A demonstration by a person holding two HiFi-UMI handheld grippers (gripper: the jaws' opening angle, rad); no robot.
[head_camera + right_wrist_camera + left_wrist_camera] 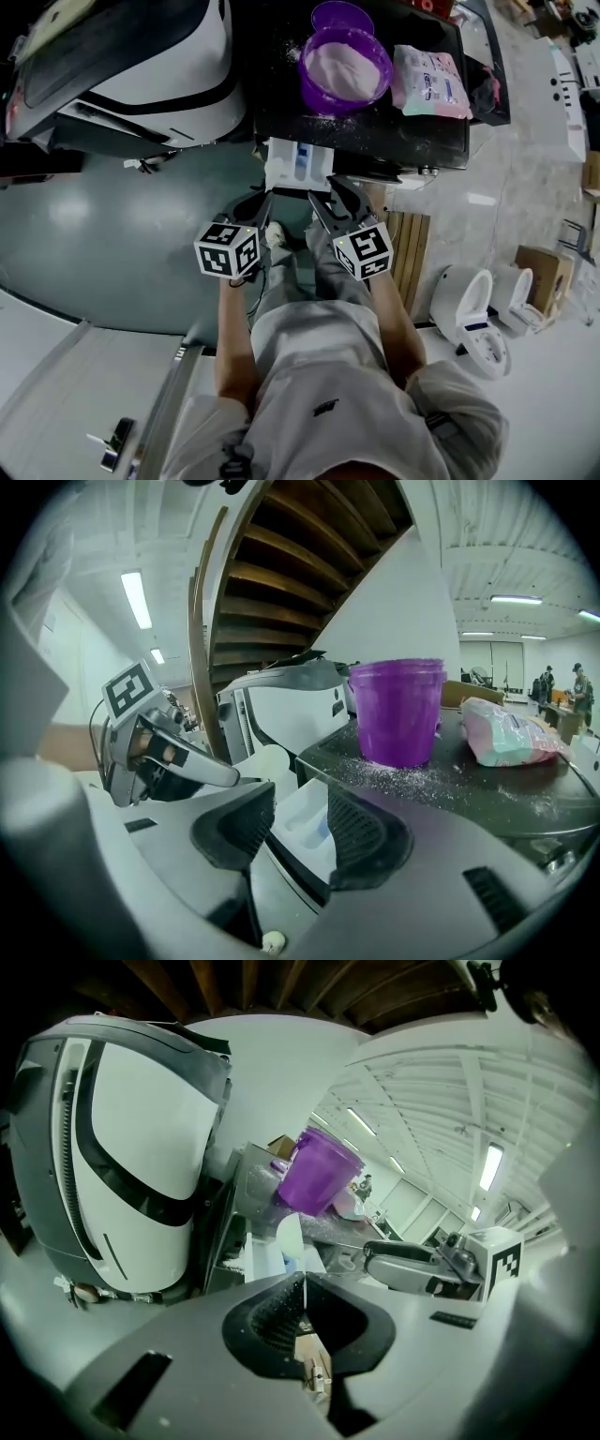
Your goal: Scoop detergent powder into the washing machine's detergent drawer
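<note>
A purple bucket of white powder stands on the dark washing machine top, with a pink detergent bag to its right. Below it the white detergent drawer is pulled out. My left gripper is shut on the thin handle of a white scoop, whose bowl hangs just in front of the drawer. My right gripper is open and empty, with the drawer's corner seen between its jaws.
A big white appliance with a black band stands left of the machine. Spilled powder dusts the machine top. A purple lid lies behind the bucket. A slatted wooden board, two toilets and a cardboard box are at the right.
</note>
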